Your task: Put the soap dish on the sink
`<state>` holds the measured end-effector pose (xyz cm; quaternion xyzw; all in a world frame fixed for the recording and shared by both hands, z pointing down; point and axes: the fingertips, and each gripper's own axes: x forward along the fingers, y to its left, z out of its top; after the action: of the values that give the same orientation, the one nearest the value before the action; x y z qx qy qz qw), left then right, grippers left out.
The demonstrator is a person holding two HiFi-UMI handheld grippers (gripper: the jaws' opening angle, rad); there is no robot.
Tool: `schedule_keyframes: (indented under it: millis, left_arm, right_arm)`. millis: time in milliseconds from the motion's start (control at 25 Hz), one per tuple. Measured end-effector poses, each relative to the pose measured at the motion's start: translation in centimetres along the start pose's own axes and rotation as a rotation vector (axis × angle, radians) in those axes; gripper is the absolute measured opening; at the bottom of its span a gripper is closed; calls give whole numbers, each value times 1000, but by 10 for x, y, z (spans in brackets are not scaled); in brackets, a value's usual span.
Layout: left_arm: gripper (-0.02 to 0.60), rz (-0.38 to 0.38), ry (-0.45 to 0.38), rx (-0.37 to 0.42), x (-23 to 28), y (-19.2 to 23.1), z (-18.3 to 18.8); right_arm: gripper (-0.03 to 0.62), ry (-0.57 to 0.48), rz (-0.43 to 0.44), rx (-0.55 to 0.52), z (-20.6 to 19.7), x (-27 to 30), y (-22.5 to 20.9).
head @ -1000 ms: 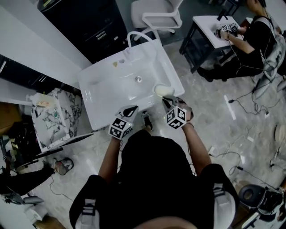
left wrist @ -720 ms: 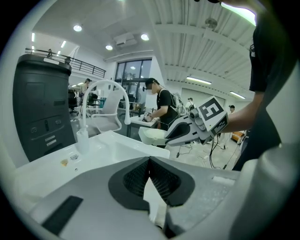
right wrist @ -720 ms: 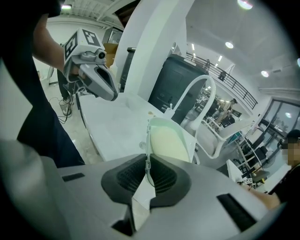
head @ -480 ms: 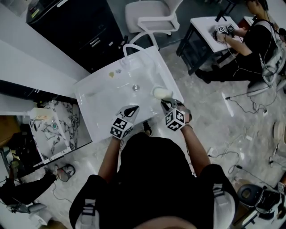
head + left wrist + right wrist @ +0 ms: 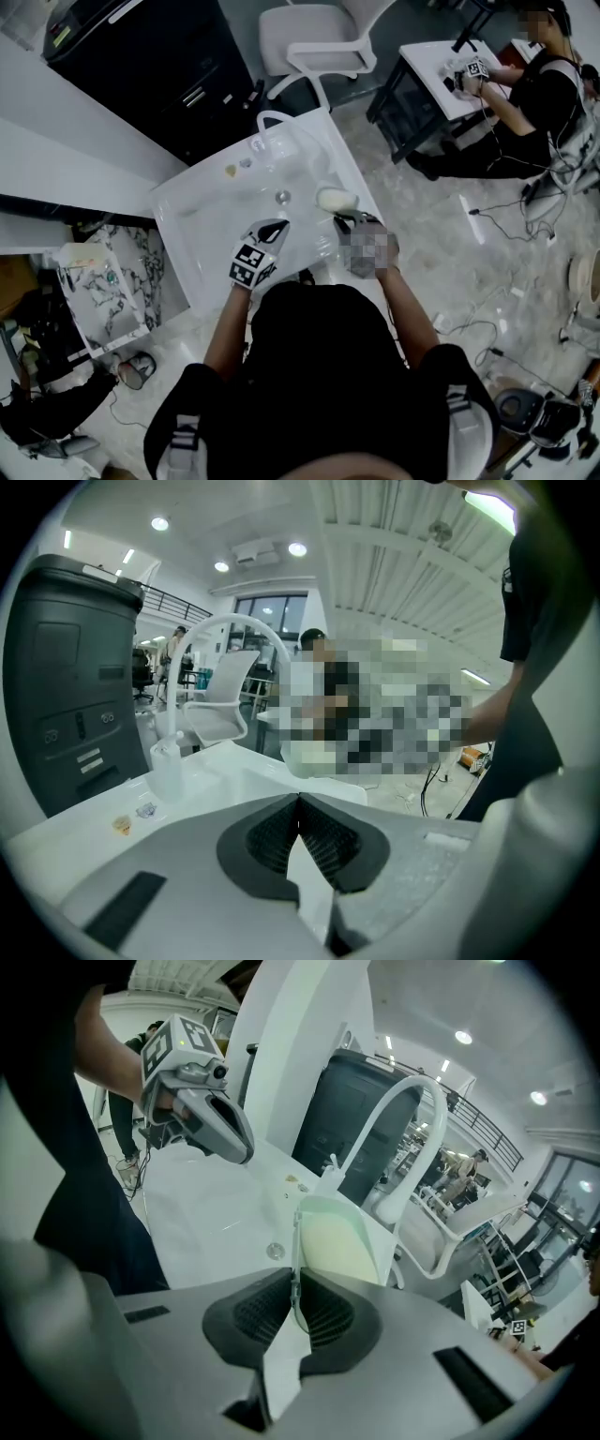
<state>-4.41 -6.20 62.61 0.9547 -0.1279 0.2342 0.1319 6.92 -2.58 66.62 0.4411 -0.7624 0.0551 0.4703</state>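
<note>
The soap dish (image 5: 337,200) is a pale yellow-green shallow tray, held tilted over the right rim of the white sink (image 5: 202,220). My right gripper (image 5: 347,221) is shut on the dish's near edge. In the right gripper view the dish (image 5: 339,1241) stands on edge between the jaws of the right gripper (image 5: 296,1290), above the basin and its drain (image 5: 274,1251). My left gripper (image 5: 269,234) hovers over the sink's front edge, shut and empty. In its own view the left gripper (image 5: 300,808) has its jaws together with nothing between them.
A curved white faucet (image 5: 272,122) rises at the sink's far edge, with small items (image 5: 232,170) on the rim beside it. A black cabinet (image 5: 159,66) and a white chair (image 5: 314,33) stand behind. A seated person (image 5: 534,94) works at a desk on the right. Cables (image 5: 497,225) cross the floor.
The head view has shifted, so the sink sits lower and further left. My right gripper still holds the dish and has edged slightly further along the right rim. The left gripper barely moved.
</note>
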Motion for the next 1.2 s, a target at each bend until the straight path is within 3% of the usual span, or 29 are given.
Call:
schedule_keyframes:
  millis: [400,720,1200]
  left_arm:
    - [0,-32,2,30,22,19,16]
    - [0,-3,8,-12,13,34,7]
    - [0,148,-17,-122,7,64,5]
  right_arm:
    - [18,37,9,3,-7,24,-18]
    - [18,65,55,-36,-6,49,-18]
    - [18,53,172,-149,-6,83,-31]
